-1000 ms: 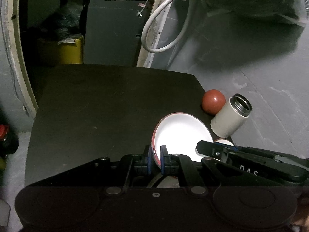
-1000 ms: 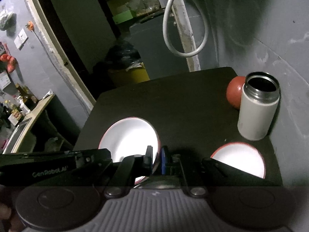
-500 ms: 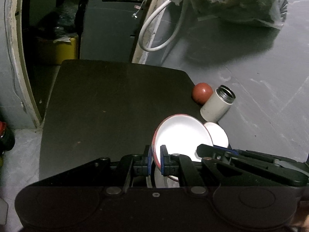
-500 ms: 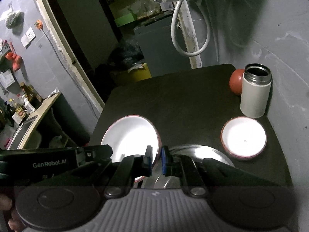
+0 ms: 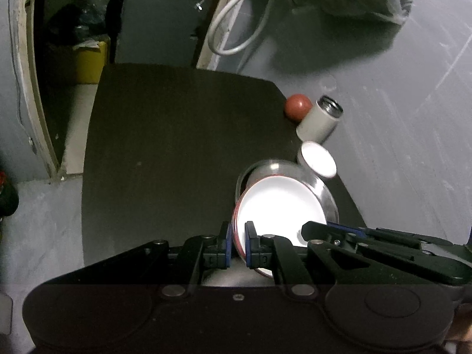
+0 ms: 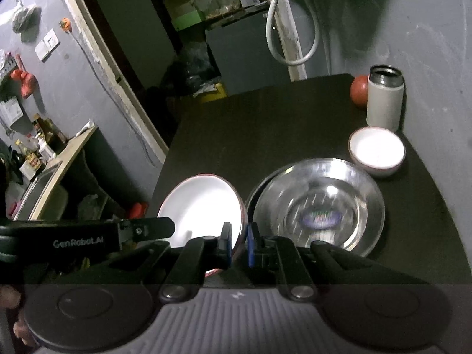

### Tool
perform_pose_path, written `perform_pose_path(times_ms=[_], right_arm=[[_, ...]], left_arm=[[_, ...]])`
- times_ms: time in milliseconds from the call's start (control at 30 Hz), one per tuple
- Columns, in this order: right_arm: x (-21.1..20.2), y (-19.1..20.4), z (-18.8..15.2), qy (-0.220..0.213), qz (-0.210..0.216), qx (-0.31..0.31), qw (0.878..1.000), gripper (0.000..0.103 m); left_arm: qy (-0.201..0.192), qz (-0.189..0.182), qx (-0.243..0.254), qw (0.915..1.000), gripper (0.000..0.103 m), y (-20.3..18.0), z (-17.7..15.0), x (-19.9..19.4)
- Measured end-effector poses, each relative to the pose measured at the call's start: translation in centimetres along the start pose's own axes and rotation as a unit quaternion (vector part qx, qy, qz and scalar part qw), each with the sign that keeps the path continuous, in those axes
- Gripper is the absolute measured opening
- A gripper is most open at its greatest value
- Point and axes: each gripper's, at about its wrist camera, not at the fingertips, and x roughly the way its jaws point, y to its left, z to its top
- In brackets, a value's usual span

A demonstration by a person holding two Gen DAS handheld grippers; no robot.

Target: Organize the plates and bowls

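From the left wrist, our left tool (image 5: 238, 240) pinches the rim of the white red-edged plate (image 5: 280, 203), above the steel bowl (image 5: 324, 188). From the right wrist, our right tool (image 6: 238, 243) pinches this plate's other rim, beside the steel bowl on the dark bench (image 6: 265, 124).

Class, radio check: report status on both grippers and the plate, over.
Left gripper and right gripper both shut on white plate, opposite rims. Plate held tilted beside steel bowl. Small white bowl and flask behind; path clear.
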Motion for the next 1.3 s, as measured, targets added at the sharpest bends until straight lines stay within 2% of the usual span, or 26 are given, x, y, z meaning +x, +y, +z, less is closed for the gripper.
perform_pose_path(times_ms=[200,467,833,1300], right_arm=[[-0.9,1.5,-2.8,0.021,-0.01,0.003,1.0,0.012],[-0.9,2.0,-5.8,0.053,-0.034,0.014,0.998,0.012],[-0.3,2.6,-5.9,0.076,-0.051,-0.011,0.996,0.012],[1.0,2.4,-5.3,0.097,-0.042,-0.024,0.994,0.012]], left_arm=[[0.03,-0.014,0.004,0.9994,0.008,1.2,-2.4,-0.9],[0.064,-0.019,0.017,0.9977,0.008,1.1,-3.9,-0.6],[0.098,-0.006,0.005,0.9952,0.008,1.1,-4.1,0.6],[0.122,0.016,0.006,0.9924,0.009,1.3,-4.0,1.6]])
